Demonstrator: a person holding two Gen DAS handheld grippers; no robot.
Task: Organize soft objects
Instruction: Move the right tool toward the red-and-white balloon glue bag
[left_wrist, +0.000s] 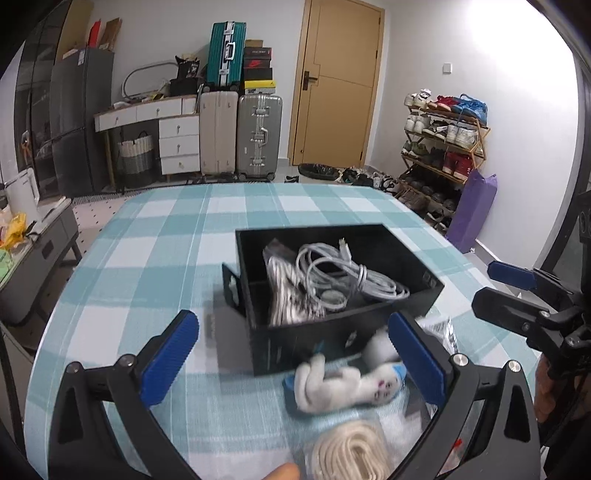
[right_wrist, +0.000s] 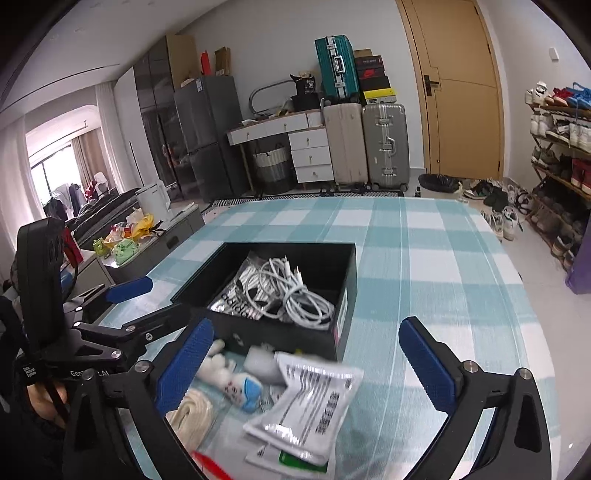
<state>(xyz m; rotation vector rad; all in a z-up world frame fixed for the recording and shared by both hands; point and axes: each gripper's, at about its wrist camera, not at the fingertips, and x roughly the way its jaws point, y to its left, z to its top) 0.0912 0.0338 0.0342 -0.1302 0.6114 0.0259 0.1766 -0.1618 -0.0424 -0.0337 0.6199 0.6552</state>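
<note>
A black box (left_wrist: 321, 336) (right_wrist: 343, 306) stands on the checked tablecloth and holds white cables (left_wrist: 332, 277) (right_wrist: 295, 291) and a silver packet (right_wrist: 236, 295). In front of it lie a small white plush toy (left_wrist: 332, 387) (right_wrist: 236, 384), a coil of cream rope (left_wrist: 351, 454) (right_wrist: 192, 413) and a silver printed pouch (right_wrist: 310, 398). My left gripper (left_wrist: 291, 365) is open and empty, just above the plush toy. My right gripper (right_wrist: 306, 365) is open and empty, over the pouch. The right gripper also shows in the left wrist view (left_wrist: 509, 291), and the left gripper in the right wrist view (right_wrist: 129, 306).
The round table (left_wrist: 166, 229) (right_wrist: 443, 258) has a teal and white checked cloth. A low grey cabinet (left_wrist: 44, 236) with bags stands to its left. Suitcases (left_wrist: 240, 136), a white desk, a door and a shoe rack (left_wrist: 443, 147) stand behind.
</note>
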